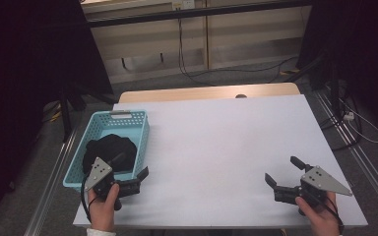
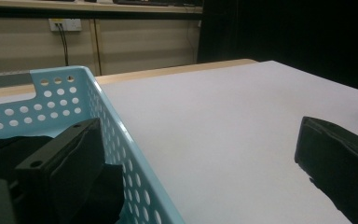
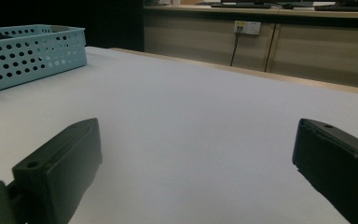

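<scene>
The left hand-held gripper (image 1: 137,181) straddles the blue basket's (image 1: 143,132) near wall, wide open, holding nothing. The right hand-held gripper (image 1: 284,173), equally open and empty, faces bare counter (image 1: 226,142). The high view shows black cloth (image 1: 109,151) inside.

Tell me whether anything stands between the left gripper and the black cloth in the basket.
The blue basket does: its near side wall runs between the open jaws of the left gripper, one jaw over the black cloth inside, the other outside over the table.
</scene>
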Motion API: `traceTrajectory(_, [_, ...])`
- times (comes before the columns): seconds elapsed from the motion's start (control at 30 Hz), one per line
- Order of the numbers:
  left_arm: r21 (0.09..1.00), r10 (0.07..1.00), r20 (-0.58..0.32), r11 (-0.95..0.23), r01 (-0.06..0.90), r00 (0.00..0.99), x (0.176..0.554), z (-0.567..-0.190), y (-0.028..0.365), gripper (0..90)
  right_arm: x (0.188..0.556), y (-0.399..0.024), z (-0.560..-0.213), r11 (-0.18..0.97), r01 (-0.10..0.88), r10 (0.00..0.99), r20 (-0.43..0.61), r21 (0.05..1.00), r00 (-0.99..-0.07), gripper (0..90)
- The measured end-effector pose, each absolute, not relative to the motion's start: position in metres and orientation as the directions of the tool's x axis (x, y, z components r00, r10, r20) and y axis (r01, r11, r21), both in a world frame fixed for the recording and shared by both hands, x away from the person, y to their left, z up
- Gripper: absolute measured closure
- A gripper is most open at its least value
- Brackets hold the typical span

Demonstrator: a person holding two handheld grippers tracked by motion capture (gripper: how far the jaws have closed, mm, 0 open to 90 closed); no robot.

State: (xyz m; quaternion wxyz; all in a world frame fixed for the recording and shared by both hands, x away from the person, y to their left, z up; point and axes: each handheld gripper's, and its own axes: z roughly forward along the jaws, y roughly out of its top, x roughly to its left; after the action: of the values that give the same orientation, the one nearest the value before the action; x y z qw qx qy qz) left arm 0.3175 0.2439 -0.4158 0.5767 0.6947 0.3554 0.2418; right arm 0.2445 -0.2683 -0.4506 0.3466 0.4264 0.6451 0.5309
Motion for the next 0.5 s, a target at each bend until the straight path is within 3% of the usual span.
traceTrajectory(0.5, [0.975, 0.765, -0.076, -0.077, 0.207, 0.64, 0.3193, -0.4077, 0.2425, 1.5, 0.244, -0.2695, -0.4503, 0.063, 0.18, 0.918, 0.013, 0.982, -0.396, 0.0])
